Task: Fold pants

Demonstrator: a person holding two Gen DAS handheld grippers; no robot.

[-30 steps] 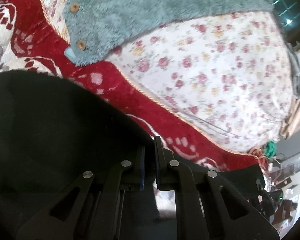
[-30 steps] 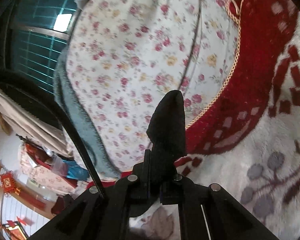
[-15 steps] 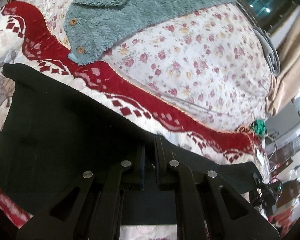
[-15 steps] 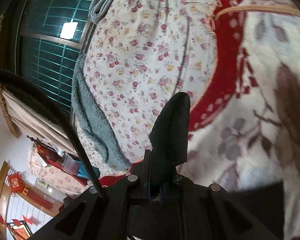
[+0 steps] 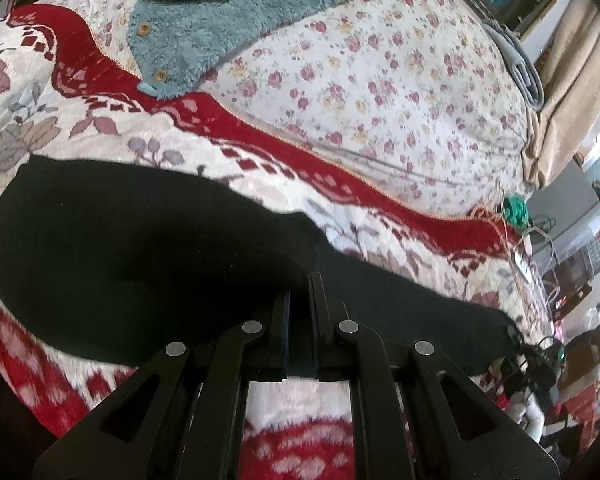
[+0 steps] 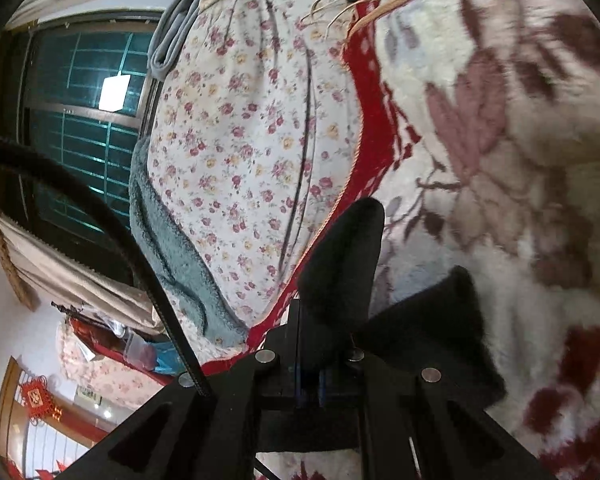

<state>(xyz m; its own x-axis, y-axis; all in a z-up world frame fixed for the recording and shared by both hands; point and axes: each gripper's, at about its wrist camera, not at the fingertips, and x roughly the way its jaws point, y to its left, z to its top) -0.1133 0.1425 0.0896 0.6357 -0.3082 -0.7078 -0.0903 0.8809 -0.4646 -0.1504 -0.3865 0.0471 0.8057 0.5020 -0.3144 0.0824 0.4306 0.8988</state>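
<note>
Both tools, left (image 5: pixel 298 304) and right (image 6: pixel 332 320), clamp black pants (image 5: pixel 140 264) over a red-and-cream blanket (image 5: pixel 380 236) beside a floral quilt (image 5: pixel 380 80).

Bed, left wrist view. Open passage: floral sheet (image 5: pixel 380 92) from 12 to 2 o'clock. Obstacles: teal fleece jacket (image 5: pixel 236 12) at 11 o'clock; black pants (image 5: pixel 140 256) spread at 9 o'clock; green yarn and cords (image 5: pixel 516 208) at 3 o'clock.
</note>
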